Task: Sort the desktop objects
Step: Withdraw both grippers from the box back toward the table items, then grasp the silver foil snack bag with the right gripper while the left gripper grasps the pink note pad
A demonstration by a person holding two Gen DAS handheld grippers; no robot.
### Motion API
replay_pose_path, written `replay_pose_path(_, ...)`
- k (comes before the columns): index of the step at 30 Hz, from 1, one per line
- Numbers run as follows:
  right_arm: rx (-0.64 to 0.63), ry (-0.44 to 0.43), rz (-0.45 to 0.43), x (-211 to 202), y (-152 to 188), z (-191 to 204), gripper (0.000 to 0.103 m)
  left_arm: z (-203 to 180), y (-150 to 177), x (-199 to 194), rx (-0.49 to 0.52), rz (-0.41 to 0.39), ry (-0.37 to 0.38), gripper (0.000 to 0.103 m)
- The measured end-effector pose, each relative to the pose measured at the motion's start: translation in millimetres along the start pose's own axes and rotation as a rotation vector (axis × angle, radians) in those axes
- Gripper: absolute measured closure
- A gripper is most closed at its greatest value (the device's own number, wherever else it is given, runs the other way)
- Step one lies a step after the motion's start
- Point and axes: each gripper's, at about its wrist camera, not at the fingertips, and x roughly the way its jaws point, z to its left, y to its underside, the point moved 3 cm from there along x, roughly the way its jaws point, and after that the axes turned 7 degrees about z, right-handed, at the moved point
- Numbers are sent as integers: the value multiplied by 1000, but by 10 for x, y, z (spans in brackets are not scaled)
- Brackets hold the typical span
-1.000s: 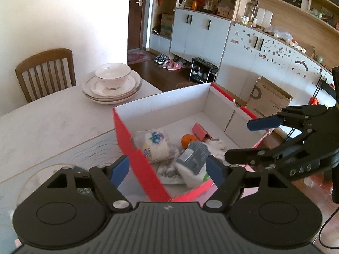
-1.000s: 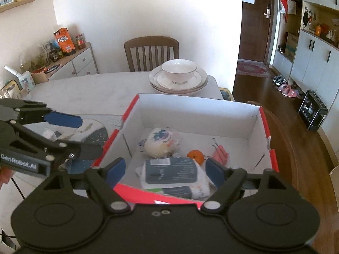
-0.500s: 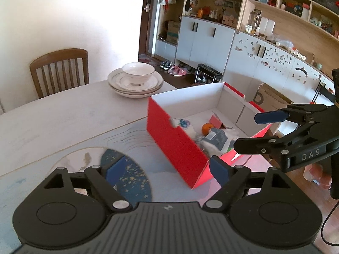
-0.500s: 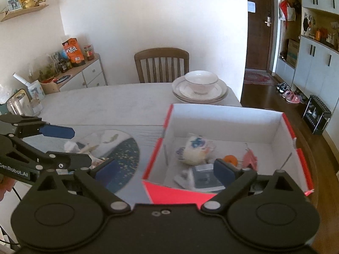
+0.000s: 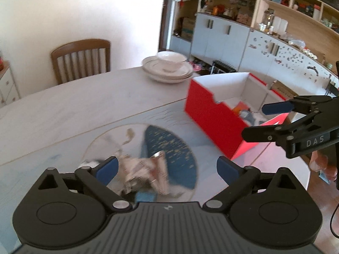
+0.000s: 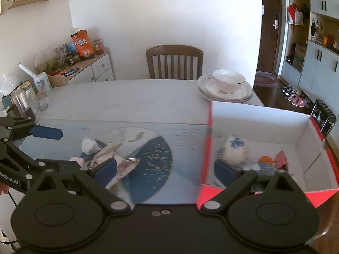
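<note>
The left gripper [image 5: 167, 167] has just been spreading its blue-padded black jaws and now stands wide and empty above a crumpled, shiny foil wrapper [image 5: 146, 172] on the glossy blue-and-white mat [image 6: 152, 158]; the right gripper [image 6: 166, 170] also stands wide, holding nothing. Beside the wrapper lie a wadded white tissue [image 6: 90, 146] and a small pink block [image 6: 76, 160]. To the right stands the red cardboard box [image 6: 206, 139] with white inside walls, holding a small orange fruit [image 6: 266, 159] and a round white plastic-wrapped bundle [image 6: 234, 150], with stacked porcelain plates and a bowl [image 6: 226, 84] behind it.
</note>
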Motion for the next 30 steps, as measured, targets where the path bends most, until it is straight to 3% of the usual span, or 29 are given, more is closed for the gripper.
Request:
replay_pose_path(15,-70,4,36,615,-28,608,5,730,408,275,-87,83,-129,3)
replay_pose_path(30,-178,-18,150,1202,21,816,7,963,554,678,-172,165,-203,3)
